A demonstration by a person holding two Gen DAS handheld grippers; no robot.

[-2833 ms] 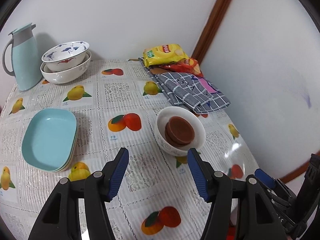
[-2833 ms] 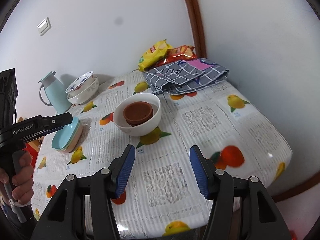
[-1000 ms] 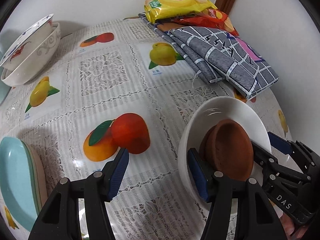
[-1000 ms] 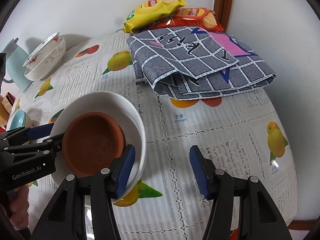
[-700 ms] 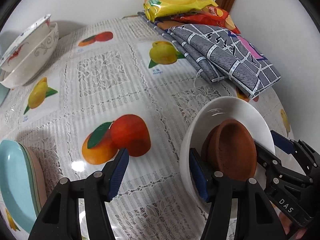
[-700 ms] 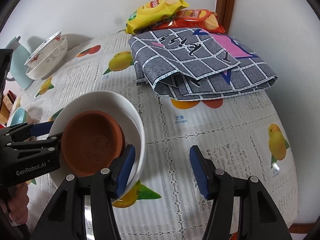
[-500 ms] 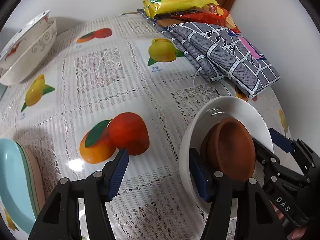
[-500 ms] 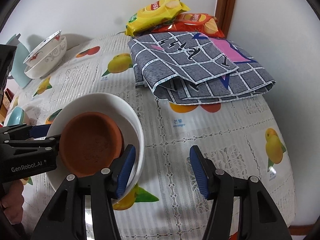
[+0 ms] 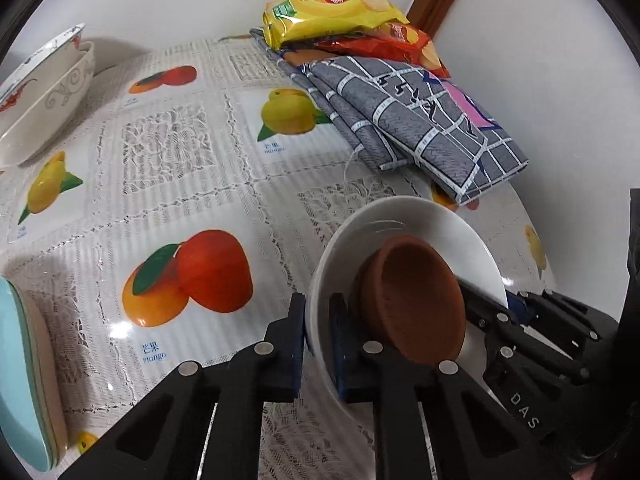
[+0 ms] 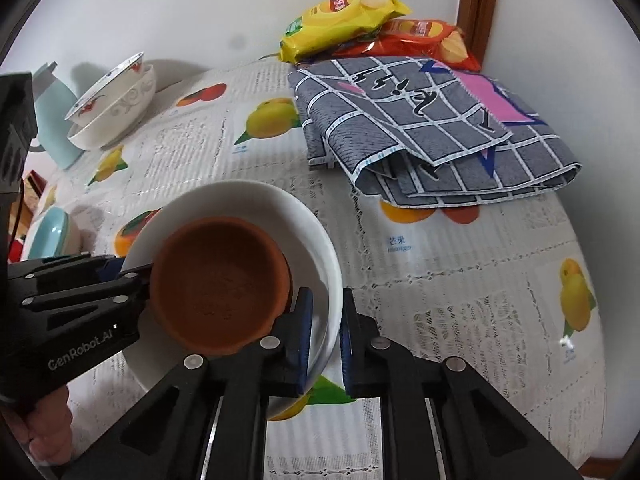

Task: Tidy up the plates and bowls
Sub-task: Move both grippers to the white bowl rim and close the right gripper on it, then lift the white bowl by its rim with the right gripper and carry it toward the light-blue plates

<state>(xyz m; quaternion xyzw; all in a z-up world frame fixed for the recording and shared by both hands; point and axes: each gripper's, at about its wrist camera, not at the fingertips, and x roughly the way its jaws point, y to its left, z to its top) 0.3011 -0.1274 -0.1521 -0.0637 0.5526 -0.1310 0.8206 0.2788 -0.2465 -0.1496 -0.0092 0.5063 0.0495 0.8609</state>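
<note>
A white bowl (image 9: 420,220) holds a smaller brown bowl (image 9: 420,300). My left gripper (image 9: 318,340) is shut on the white bowl's left rim. My right gripper (image 10: 326,332) is shut on its right rim; the white bowl (image 10: 248,200) and brown bowl (image 10: 220,284) show there too. The bowl sits at or just above the fruit-print tablecloth (image 9: 180,152); I cannot tell which. Two stacked patterned bowls (image 10: 116,100) stand at the far left. A stack of light blue plates (image 9: 20,380) lies at the left.
A folded grey checked cloth (image 10: 432,136) lies at the back right, with yellow (image 10: 344,8) and red (image 10: 432,36) snack bags behind it by the wall. A pale blue jug (image 10: 52,112) stands at the far left. The table's edge curves away on the right.
Both grippers have closed from open onto the white bowl's rim, one on each side. The bowl has barely moved.
</note>
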